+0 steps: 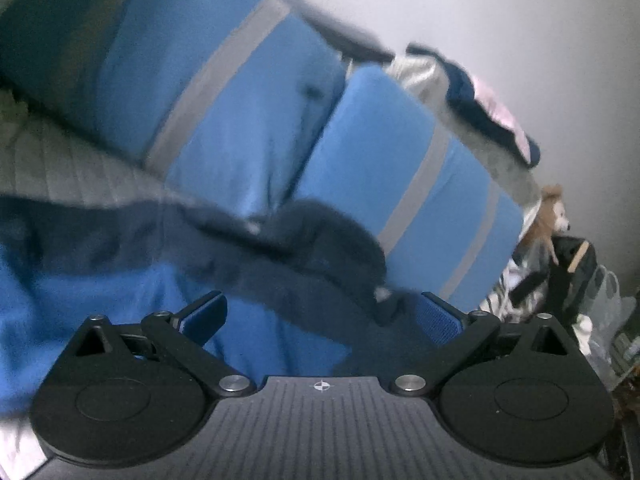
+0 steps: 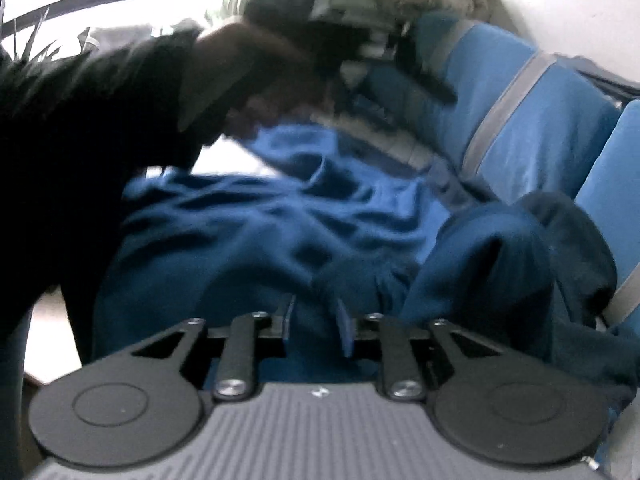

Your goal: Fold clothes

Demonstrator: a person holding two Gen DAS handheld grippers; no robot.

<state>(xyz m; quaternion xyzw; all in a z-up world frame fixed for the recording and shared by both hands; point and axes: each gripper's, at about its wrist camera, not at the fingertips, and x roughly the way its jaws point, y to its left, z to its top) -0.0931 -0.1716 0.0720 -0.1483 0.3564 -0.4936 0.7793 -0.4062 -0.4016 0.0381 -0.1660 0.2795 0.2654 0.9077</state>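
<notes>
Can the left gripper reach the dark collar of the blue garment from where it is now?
Probably yes. The left gripper is open, and the dark collar lies just ahead of its fingers with nothing between them.

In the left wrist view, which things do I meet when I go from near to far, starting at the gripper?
Open left gripper → dark navy crumpled garment → bright blue cushions with grey stripes → heap of grey, navy and pink clothes → plain white wall.
</notes>
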